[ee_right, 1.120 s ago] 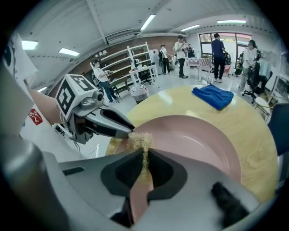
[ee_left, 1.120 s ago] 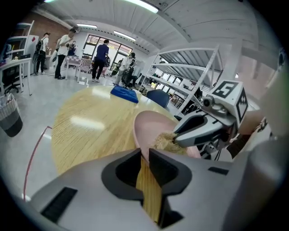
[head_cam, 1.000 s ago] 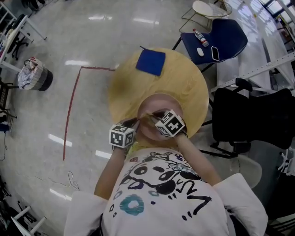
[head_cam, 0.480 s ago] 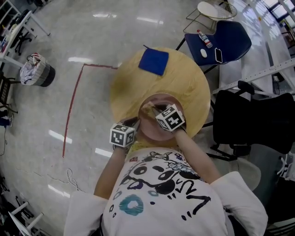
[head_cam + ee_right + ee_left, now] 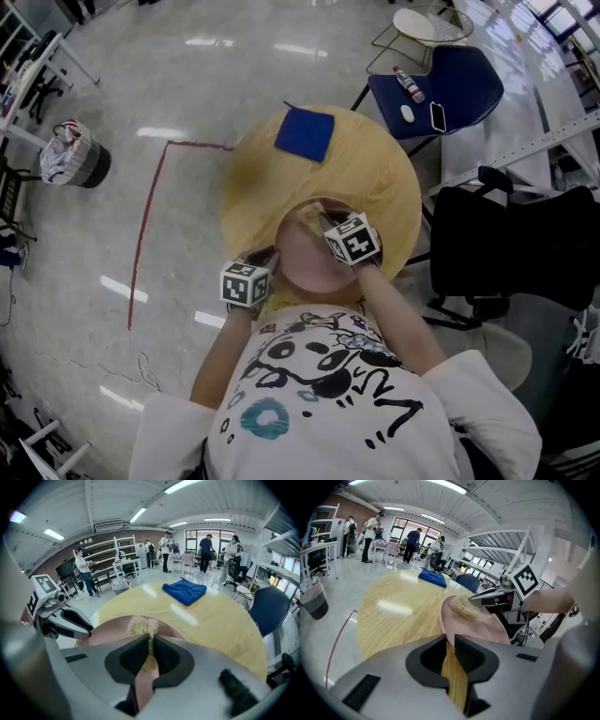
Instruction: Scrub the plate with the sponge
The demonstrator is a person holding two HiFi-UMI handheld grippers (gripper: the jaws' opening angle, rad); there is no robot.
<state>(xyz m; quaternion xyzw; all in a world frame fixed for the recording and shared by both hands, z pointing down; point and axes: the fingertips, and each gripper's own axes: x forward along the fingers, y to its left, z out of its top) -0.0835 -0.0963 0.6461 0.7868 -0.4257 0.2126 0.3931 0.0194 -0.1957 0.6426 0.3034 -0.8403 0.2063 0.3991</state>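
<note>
A pink plate (image 5: 305,258) is held tilted over the near edge of the round wooden table (image 5: 375,164). My left gripper (image 5: 263,259) is shut on the plate's left rim (image 5: 446,637). A beige fibrous sponge (image 5: 312,217) rests against the plate's far part (image 5: 461,605). My right gripper (image 5: 330,223) is shut on the sponge (image 5: 143,626) and presses it onto the pink plate (image 5: 108,627). The left gripper (image 5: 86,626) shows at the left of the right gripper view, the right gripper (image 5: 474,600) at the right of the left gripper view.
A blue cloth (image 5: 305,134) lies at the table's far side (image 5: 184,591). A dark blue chair (image 5: 441,89) holds a bottle and small items beyond the table. A black chair (image 5: 511,244) stands to the right. A bin (image 5: 73,155) sits on the floor at left. Several people stand far off.
The right gripper has slid the sponge up the plate toward its far rim. The left gripper keeps its hold on the rim, shifted slightly lower.
</note>
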